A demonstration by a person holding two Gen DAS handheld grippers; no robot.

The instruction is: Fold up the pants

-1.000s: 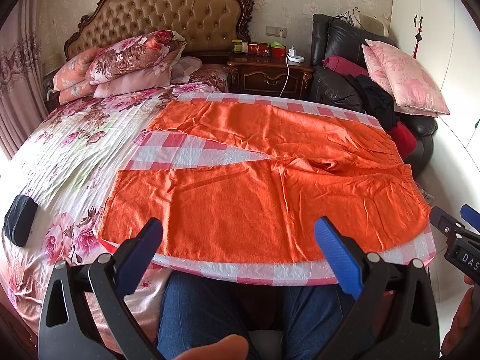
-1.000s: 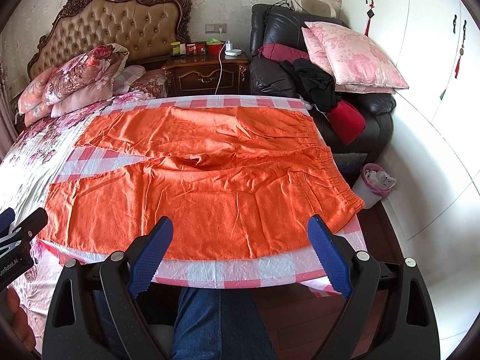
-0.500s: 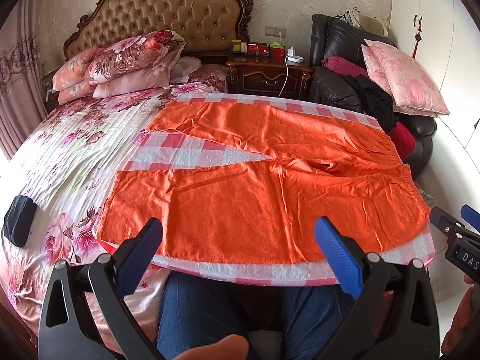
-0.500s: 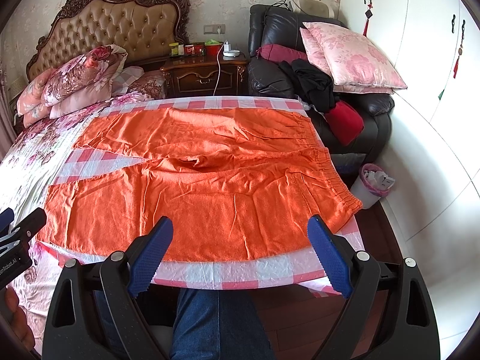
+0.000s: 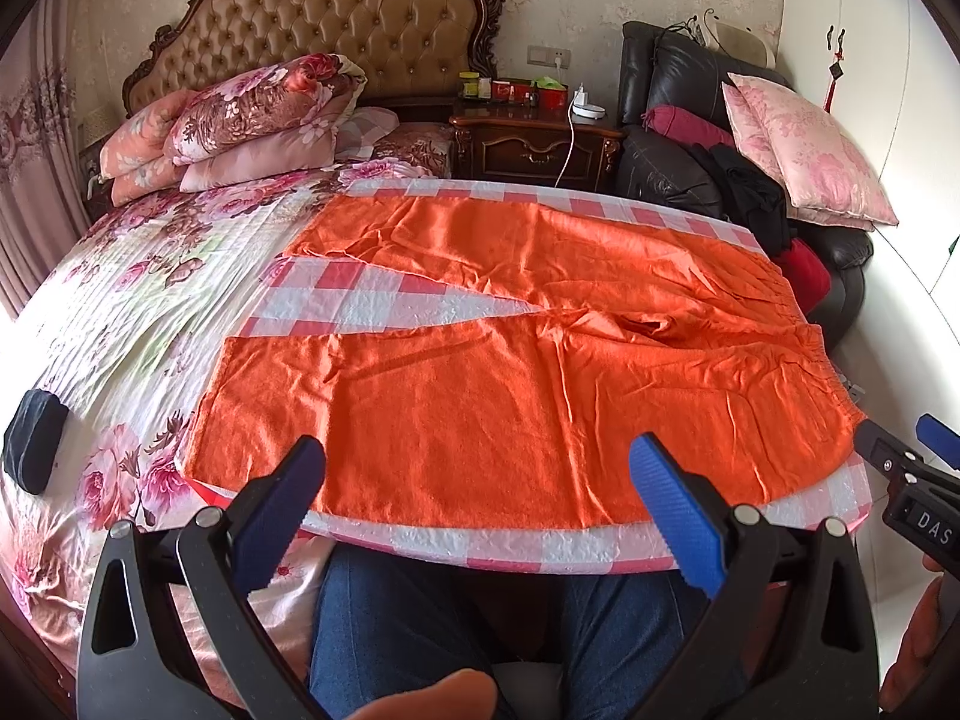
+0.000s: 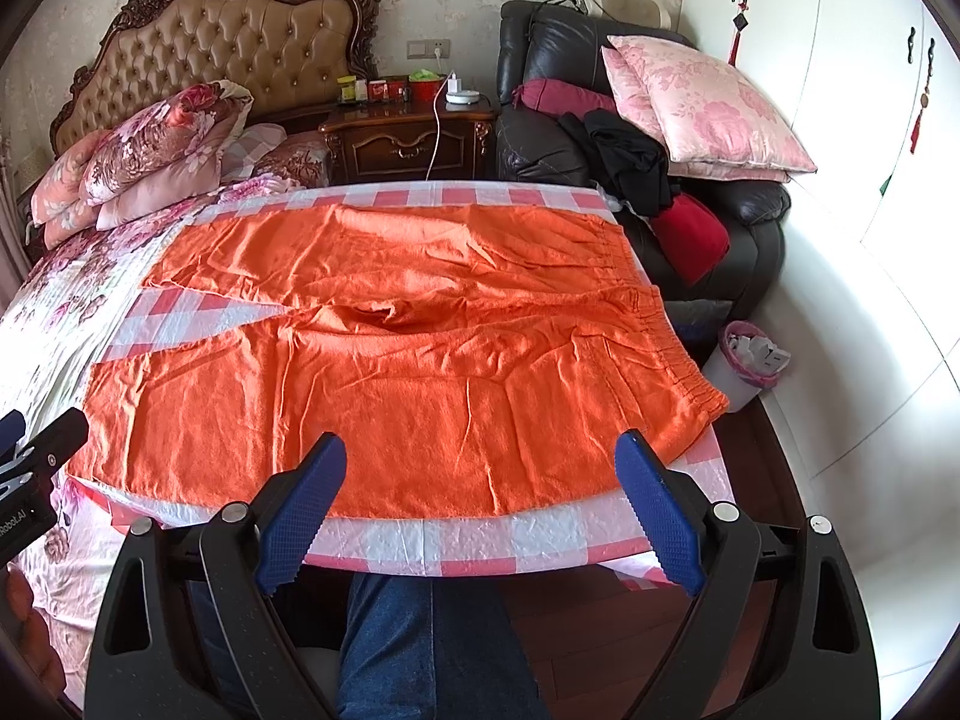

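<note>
A: Item one, the surface and its edges?
B: A pink-and-white checked cloth [image 5: 384, 306] spread over the bed [image 5: 138, 300]. The pants [image 5: 540, 384] lie flat on it, orange, unfolded. A strip of cloth shows beyond the pants on the near side and a band on the far side. The cloth's right edge drops off toward a black armchair [image 6: 600, 120] and a small bin [image 6: 750, 366]. Left of the pants the flowered bed cover is open, save for a dark pouch [image 5: 33, 450] well apart from them.

A: Item two, the tongs?
B: Left tongs [image 5: 474, 516]: blue pads spread wide, nothing between them, touching nothing. Right tongs [image 6: 480, 510]: likewise spread wide and empty.

A: Item three, the pants relative to the tongs?
B: Both pairs hover over the near hem side of the pants. The waistband [image 6: 678, 354] lies right of the right tongs, at the cloth's right edge. The two legs run left from the waistband; a wedge of checked cloth shows between them. The person's jeans [image 6: 420, 648] show under the near edge of the cloth.
</note>
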